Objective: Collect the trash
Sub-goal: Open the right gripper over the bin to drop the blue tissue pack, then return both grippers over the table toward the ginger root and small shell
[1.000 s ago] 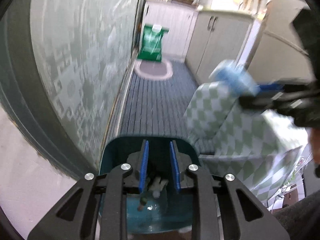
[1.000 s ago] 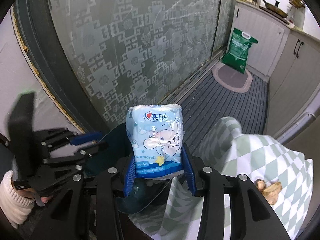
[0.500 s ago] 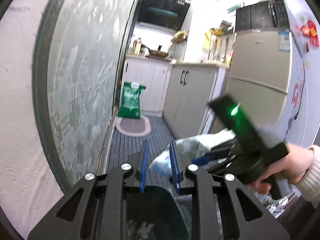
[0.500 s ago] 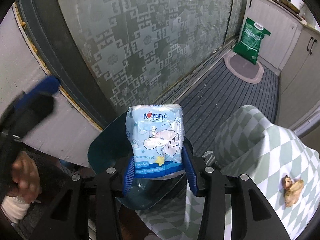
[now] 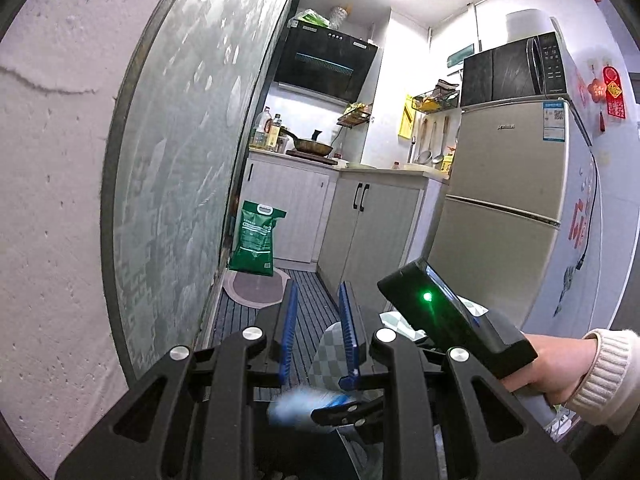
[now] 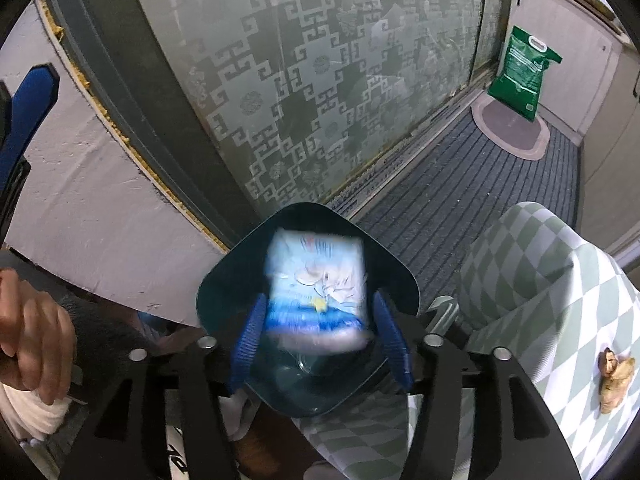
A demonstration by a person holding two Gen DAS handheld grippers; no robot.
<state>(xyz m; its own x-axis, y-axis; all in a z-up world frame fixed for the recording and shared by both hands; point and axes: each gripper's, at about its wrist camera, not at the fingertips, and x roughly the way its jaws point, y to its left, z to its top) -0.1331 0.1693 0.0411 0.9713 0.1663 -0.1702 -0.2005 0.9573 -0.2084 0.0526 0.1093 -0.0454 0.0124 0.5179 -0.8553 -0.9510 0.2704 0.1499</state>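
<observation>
Both pads of the right claw (image 6: 320,340) have just spread, clear of the blurred tissue pack (image 6: 316,292) above the dark bin (image 6: 224,280). Left claw (image 5: 318,336) stands narrow, gripping nothing.

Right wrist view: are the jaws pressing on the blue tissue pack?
No: the blurred tissue pack sits clear of both blue pads, over the dark bin.

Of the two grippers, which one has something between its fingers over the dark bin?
The right gripper: its jaws have just been opening and the blurred blue tissue pack sits between them above the bin. The left gripper holds nothing.
</observation>
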